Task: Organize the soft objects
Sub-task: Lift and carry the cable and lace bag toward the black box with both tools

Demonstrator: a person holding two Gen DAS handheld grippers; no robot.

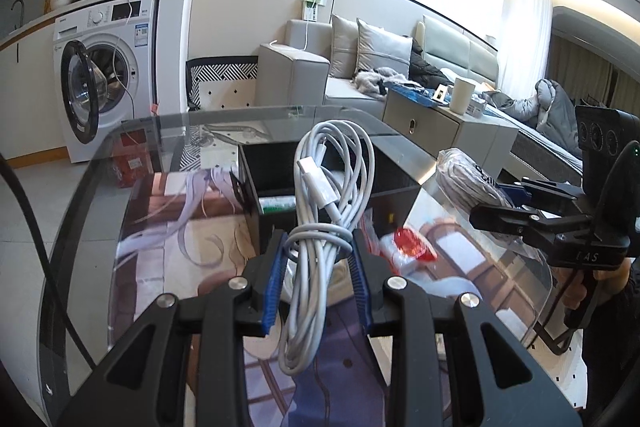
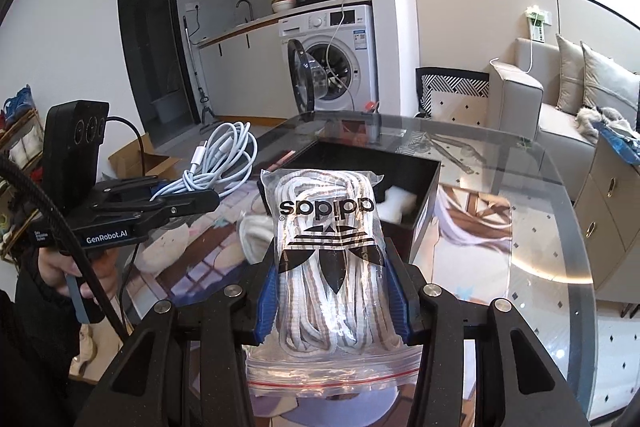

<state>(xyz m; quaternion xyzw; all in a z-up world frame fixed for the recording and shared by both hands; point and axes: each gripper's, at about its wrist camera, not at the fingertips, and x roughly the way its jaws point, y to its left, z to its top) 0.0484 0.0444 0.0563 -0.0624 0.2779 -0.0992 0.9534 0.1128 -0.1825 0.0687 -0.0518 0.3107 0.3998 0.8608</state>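
Cable and laces are both off the table, one in each of my grippers. My left gripper [image 1: 318,263] is clamped on a coiled white charging cable [image 1: 332,187], held above the glass table [image 1: 80,227] just in front of the black box [image 1: 320,179]. My right gripper [image 2: 332,291] is closed around a clear zip bag of striped shoelaces [image 2: 330,259], lifted near the box's [image 2: 400,163] front edge. A white soft item [image 2: 394,207] lies inside the box. A red-wrapped packet [image 1: 412,245] rests on the table beside it.
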